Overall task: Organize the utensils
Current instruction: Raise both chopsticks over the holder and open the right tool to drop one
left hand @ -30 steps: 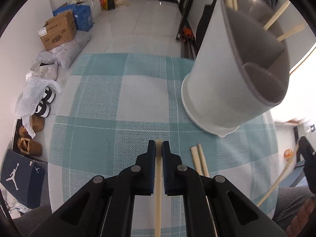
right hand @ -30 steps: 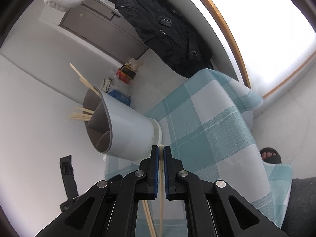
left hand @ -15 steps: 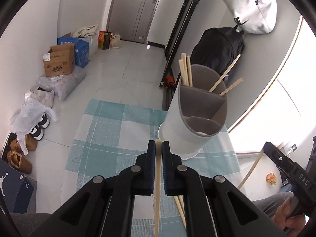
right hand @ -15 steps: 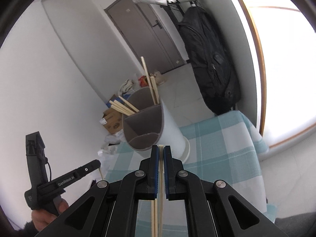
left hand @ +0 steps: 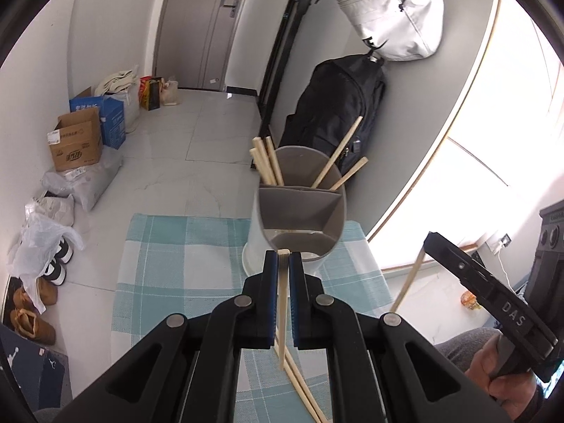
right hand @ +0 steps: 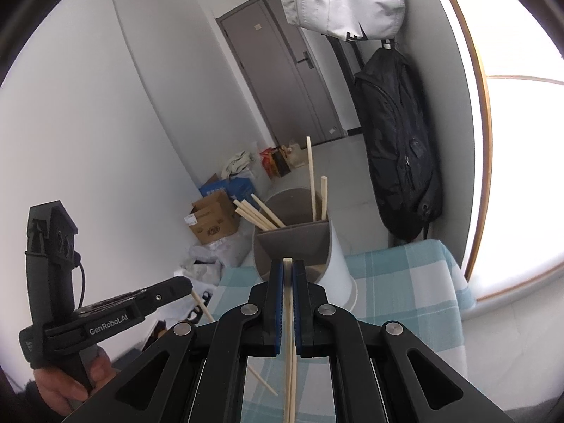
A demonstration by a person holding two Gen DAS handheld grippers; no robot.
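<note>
A white divided holder [left hand: 299, 211] with a grey inside stands on the checked cloth and holds several wooden chopsticks [left hand: 268, 162]. It also shows in the right wrist view [right hand: 299, 243]. My left gripper [left hand: 283, 257] is shut on a chopstick [left hand: 282, 303], its tip just before the holder's near compartment. My right gripper [right hand: 288, 264] is shut on a chopstick [right hand: 289, 317], also close before the holder's rim. Two more chopsticks [left hand: 303, 387] lie on the cloth below.
The teal checked cloth [left hand: 183, 264] covers a small table. A black backpack [left hand: 335, 105] and a white bag [left hand: 394, 10] hang on the wall behind. Boxes [left hand: 75, 141], bags and shoes lie on the floor at left. The other gripper's body [left hand: 493, 306] is at right.
Both grippers have risen and tilted up from the cloth, each carrying its chopstick. The holder now appears upright and farther off, with the room behind it in view.
</note>
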